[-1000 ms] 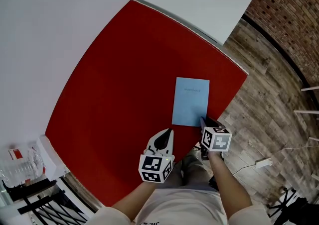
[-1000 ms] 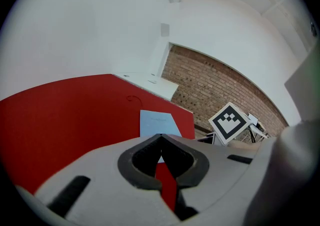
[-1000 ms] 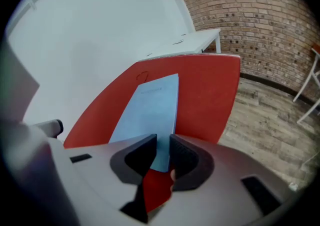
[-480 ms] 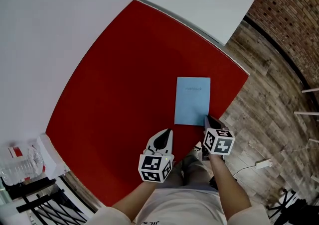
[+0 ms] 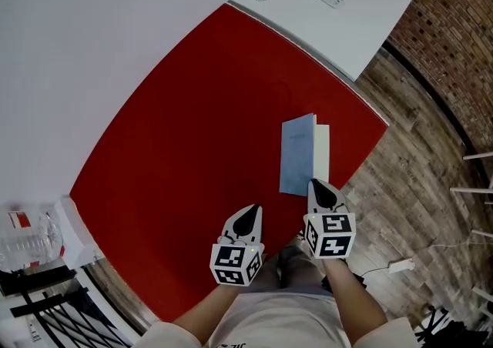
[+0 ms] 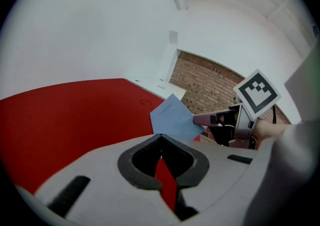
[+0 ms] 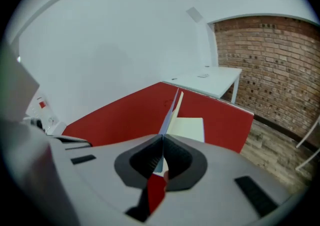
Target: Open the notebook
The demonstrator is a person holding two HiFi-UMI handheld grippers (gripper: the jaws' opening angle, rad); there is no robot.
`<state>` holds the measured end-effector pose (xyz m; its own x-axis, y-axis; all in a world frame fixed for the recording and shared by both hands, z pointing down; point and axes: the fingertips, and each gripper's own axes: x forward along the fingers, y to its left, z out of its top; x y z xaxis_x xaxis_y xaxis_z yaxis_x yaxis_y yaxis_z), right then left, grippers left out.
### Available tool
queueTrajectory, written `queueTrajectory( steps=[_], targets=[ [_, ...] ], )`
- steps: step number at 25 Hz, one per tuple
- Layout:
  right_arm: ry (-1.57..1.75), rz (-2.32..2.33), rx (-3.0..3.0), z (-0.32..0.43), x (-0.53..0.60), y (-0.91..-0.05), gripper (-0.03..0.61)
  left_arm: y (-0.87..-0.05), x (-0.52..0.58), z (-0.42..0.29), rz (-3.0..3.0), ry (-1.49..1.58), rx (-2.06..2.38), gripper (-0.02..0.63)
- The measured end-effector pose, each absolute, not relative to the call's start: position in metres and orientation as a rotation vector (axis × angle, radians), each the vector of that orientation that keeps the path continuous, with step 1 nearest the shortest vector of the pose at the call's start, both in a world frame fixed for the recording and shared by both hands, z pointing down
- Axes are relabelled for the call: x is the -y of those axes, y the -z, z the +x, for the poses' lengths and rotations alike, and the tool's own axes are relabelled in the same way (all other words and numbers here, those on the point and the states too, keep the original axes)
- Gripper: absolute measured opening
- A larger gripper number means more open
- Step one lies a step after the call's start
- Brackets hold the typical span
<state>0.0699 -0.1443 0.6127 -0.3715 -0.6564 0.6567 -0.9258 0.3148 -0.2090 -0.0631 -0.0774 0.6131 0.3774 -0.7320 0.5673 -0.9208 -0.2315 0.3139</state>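
Note:
A light blue notebook lies near the right edge of the red table [image 5: 185,131]. Its blue cover [image 5: 297,155] is lifted on edge, and a cream inner page [image 5: 322,151] shows to its right. My right gripper [image 5: 320,189] is shut on the near edge of that cover. In the right gripper view the cover [image 7: 171,110] runs edge-on away from the jaws, with the cream page [image 7: 187,127] flat beside it. The left gripper view shows the raised cover [image 6: 172,118] held by the right gripper [image 6: 200,119]. My left gripper [image 5: 248,215] hovers left of the notebook, shut on nothing.
A white table [image 5: 327,8] adjoins the red one at the far end. Wooden floor [image 5: 420,185] and a brick wall [image 5: 454,8] lie to the right. A rack with clutter [image 5: 31,254] stands at the lower left.
The right gripper has closed on the notebook's cover and raised it from flat to on edge, baring the cream page. The left gripper has stayed about where it was.

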Motion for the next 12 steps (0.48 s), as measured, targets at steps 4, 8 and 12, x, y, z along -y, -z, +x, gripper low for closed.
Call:
queueTrajectory(
  steps=[4,8,12],
  targets=[
    [-0.704,1.326,2.202,0.029,0.145,-0.593,0.012,-0.609,0.068,-0.082,2.000,-0.377,1.468,0.005],
    [-0.670,1.269,2.236,-0.010,0.144,-0.587,0.011,-0.605,0.056,-0.108,1.960,-0.348,1.521,0.005],
    [-0.626,1.227,2.243,-0.048,0.144,-0.592,0.011,-0.605,0.043,-0.138,1.914,-0.329,1.572,0.005]
  ],
)
